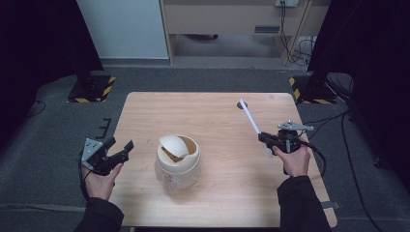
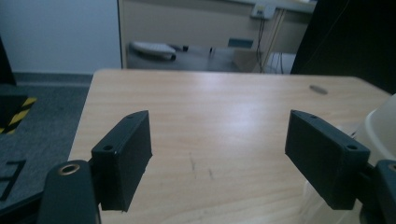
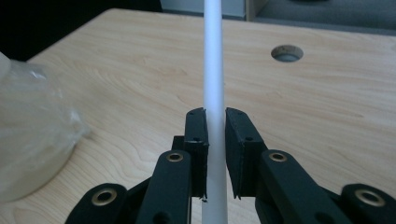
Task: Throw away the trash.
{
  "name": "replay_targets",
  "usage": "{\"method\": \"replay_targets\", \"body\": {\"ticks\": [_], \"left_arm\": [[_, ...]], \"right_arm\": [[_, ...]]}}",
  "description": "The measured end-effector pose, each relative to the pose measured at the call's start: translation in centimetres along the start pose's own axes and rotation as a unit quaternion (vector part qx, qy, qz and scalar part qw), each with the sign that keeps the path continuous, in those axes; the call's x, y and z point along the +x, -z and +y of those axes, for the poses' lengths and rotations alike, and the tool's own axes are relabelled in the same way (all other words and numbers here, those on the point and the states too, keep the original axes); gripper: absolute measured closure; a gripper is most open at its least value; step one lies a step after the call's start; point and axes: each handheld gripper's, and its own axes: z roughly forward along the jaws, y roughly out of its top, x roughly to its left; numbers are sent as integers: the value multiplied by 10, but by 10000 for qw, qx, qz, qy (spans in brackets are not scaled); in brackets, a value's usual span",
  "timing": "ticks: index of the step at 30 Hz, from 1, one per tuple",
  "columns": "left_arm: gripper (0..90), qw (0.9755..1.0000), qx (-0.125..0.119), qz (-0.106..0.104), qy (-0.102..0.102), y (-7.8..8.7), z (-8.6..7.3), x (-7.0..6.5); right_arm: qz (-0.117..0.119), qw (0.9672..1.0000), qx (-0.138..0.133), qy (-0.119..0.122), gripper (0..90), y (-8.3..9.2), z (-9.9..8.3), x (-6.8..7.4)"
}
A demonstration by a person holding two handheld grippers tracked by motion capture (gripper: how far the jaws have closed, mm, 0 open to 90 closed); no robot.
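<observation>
The right tongs (image 3: 215, 154) pinch a white stick (image 3: 214, 70), while the left tongs (image 2: 219, 158) stand spread beside the bin (image 1: 178, 162).

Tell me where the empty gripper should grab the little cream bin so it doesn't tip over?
Probably the bin's round body, low down, coming in level from its left, where the open left gripper already waits. The domed top has a swinging flap, so it gives no firm hold. The clear bag around the bin may be slippery.
</observation>
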Motion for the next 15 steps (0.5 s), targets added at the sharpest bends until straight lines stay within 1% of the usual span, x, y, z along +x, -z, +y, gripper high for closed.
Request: {"method": "replay_targets", "body": {"ticks": [2,7,8,9,12,15], "left_arm": [[226,9998,-173,-54,-63,3,5,-2],[243,9983,-528,-235,15,10,15,-10],[241,9981,-556,-267,24,11,17,-11],[241,9978,-593,-284,34,12,18,-13],[227,9960,-738,-474,168,15,25,-18],[221,9930,-960,-643,258,19,32,-25]], "right_arm": [[1,9999,-107,13,796,4,4,0],[67,9995,-301,26,797,14,10,2],[113,9991,-412,21,796,18,12,4],[113,9991,-412,21,796,18,12,4],[181,9981,-576,69,796,23,17,7],[259,9970,-723,102,796,28,22,11]]}}
